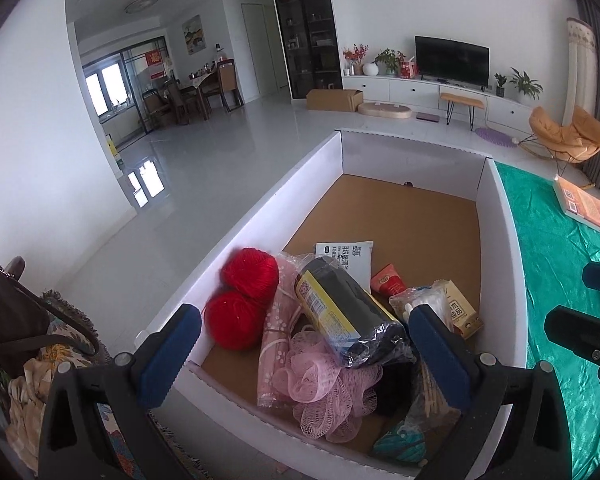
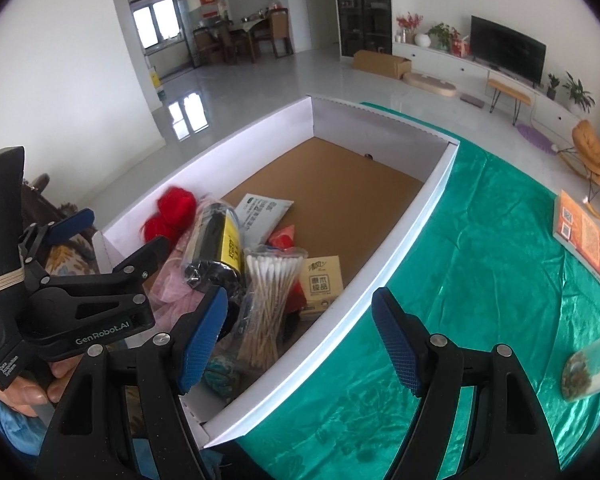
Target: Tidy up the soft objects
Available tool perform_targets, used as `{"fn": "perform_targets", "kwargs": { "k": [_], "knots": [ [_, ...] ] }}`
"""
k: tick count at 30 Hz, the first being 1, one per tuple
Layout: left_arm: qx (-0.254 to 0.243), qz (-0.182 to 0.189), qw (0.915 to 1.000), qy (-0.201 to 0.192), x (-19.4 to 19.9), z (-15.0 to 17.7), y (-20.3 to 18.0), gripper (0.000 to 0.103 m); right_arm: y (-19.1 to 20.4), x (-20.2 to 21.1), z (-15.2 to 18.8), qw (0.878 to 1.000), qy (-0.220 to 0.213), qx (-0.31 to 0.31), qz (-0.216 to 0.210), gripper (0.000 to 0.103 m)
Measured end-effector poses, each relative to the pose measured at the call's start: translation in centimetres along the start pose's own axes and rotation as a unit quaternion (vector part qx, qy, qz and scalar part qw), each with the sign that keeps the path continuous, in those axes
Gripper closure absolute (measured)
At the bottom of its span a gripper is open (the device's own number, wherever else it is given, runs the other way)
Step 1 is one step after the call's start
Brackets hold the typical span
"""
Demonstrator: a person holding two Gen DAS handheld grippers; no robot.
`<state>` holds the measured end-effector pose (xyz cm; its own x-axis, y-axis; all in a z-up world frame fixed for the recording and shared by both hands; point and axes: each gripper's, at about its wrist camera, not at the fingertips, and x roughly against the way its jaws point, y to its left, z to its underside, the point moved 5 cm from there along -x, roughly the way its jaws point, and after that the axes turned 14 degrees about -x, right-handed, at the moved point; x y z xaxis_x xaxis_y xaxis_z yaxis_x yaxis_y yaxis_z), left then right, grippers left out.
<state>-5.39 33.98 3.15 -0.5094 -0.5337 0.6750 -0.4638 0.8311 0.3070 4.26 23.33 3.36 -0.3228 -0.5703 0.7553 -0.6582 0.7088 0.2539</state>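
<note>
Both claws, left claw [image 1: 304,344] and right claw [image 2: 300,332], gaping wide, empty, hovering over white box [image 1: 500,216]; pink mesh pouf [image 1: 324,380] lying half-buried under black roll [image 1: 348,316].

Your open room is the far half of the white box [image 1: 416,148]: bare brown floor runs from the white packet [image 1: 346,258] to the far wall. The near half is crowded. Two red yarn balls [image 1: 240,296] sit against the left wall, the black roll [image 1: 348,312] lies across the pink mesh puff [image 1: 328,384] in the middle, and the cotton swab bag [image 2: 266,300] and tissue pack [image 2: 320,284] fill the right side. Right of the box, the green cloth [image 2: 480,248] lies free up to the orange book [image 2: 584,236] at its far right edge.
</note>
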Motion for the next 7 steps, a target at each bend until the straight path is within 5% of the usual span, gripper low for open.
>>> {"fn": "perform_targets", "kwargs": {
  "k": [7],
  "knots": [
    [0.027,0.021,0.9993,-0.012,0.6,0.43,0.77,0.0,0.56,-0.22,0.19,1.0,0.001,0.006,0.0,0.025]
  ]
}}
